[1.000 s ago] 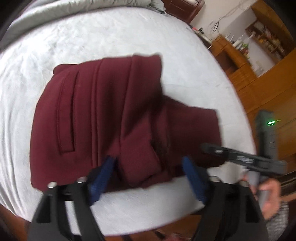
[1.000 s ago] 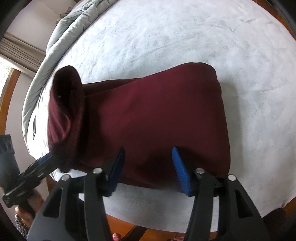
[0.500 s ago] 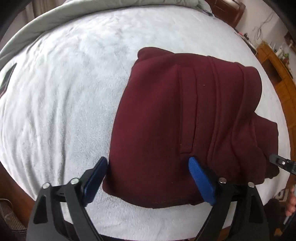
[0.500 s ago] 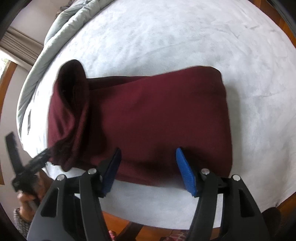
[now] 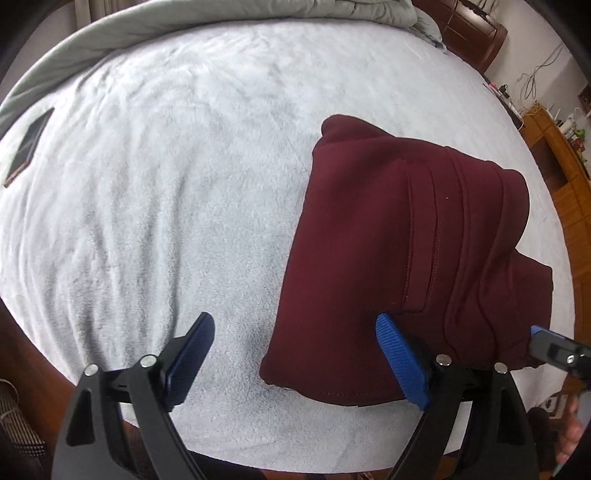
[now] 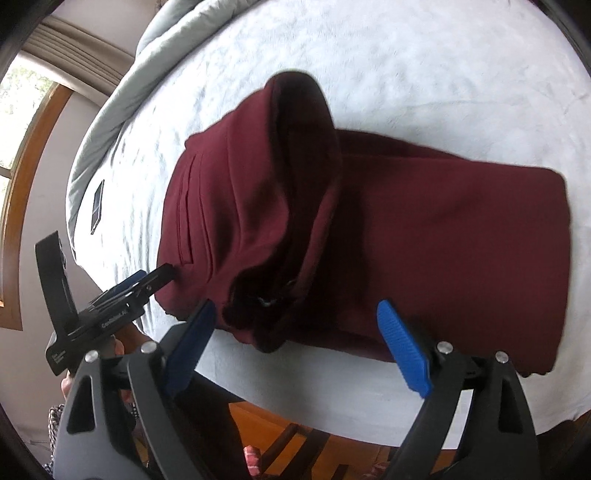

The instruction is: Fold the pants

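Folded maroon pants [image 5: 406,236] lie on the pale fleece blanket [image 5: 166,184], to the right in the left wrist view. My left gripper [image 5: 294,319] stands open over the pants' near left corner, and its pads [image 5: 402,362] grip nothing. In the right wrist view the pants [image 6: 443,240] have a raised, bunched fold [image 6: 295,166] on top. My right gripper [image 6: 295,306] hovers at the near edge by that bunched end. Its jaws are opening and the pads [image 6: 404,354] do not press the cloth. Each view shows the other gripper: the right gripper [image 5: 554,350] and the left gripper [image 6: 110,295].
A dark phone [image 5: 26,147] lies on the blanket at far left, also the phone [image 6: 96,206] in the right wrist view. A grey duvet [image 5: 221,14] is bunched along the far side. Wooden furniture [image 5: 554,155] stands at right. The bed's near edge drops to a wooden floor [image 6: 295,424].
My left gripper has let go of the bunched fold and moved left, so the pants now sit on its right. My right gripper moved left toward the bunched end and its jaws widened.
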Motion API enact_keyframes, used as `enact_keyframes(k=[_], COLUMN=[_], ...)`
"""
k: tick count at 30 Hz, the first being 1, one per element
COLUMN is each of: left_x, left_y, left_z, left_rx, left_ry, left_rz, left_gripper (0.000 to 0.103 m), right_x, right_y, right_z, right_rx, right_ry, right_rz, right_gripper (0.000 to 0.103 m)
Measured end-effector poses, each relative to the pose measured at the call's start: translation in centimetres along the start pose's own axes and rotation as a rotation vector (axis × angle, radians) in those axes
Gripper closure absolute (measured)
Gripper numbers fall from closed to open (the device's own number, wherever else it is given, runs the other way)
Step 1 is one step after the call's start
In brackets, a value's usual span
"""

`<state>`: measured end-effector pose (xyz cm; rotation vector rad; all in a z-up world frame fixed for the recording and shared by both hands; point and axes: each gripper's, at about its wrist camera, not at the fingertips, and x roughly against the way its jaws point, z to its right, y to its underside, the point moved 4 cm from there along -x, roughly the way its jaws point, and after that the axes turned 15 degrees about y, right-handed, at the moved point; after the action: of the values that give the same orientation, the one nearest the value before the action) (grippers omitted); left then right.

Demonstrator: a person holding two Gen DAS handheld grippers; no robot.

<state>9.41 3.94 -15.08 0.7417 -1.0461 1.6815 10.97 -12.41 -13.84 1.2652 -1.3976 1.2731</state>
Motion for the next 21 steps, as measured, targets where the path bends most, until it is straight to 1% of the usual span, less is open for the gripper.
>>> enact_keyframes(k=[3, 6, 7, 8, 11, 12, 13, 14, 16, 21], left_x=[-0.1, -0.1, -0.1, -0.2, -0.2, -0.1, -0.1, 0.0, 0.2, 1.2], left_y=[-0.1, 0.0, 0.0, -0.4, -0.4, -0.4, -0.4, -0.4, -0.4, -0.8], left_z=[0.1, -0.1, -0.2, -0.3, -0.7, -0.9, -1.0, -1.1, -1.3, -1.5], left_rx=[-0.007, -0.008, -0.005, -0.001, 0.003, 0.005, 0.010, 0.016, 0.023, 0.046], left_ry=[0.012, 0.022, 0.022, 0.024, 0.031, 0.032, 0.033, 0.035, 0.037, 0.067], left_rz=[-0.007, -0.009, -0.009, -0.005, -0.002, -0.002, -0.002, 0.000, 0.003, 0.027], left_gripper=[0.013, 0.012, 0.012, 0.012, 0.011, 0.011, 0.011, 0.011, 0.011, 0.011], right_x=[-0.5, -0.9, -1.1, -1.2, -1.3, -1.2, -1.1, -0.7, 0.3, 2.6], right_y=[0.2, 0.2, 0.2, 0.1, 0.5, 0.5, 0.4, 0.4, 0.5, 0.5], right_z=[-0.1, 0.0, -0.1, -0.3, -0.2, -0.3, -0.4, -0.4, -0.8, -0.2], right_rx=[0.010, -0.002, -0.006, -0.009, -0.026, -0.027, -0.027, -0.021, 0.000, -0.007], right_ry=[0.013, -0.012, -0.025, -0.053, -0.124, -0.153, -0.167, -0.160, -0.168, -0.214], right_rz=[-0.002, -0.011, -0.015, -0.021, -0.040, -0.042, -0.039, -0.011, 0.033, 0.074], right_gripper=[0.015, 0.017, 0.024, 0.028, 0.049, 0.065, 0.077, 0.081, 0.084, 0.086])
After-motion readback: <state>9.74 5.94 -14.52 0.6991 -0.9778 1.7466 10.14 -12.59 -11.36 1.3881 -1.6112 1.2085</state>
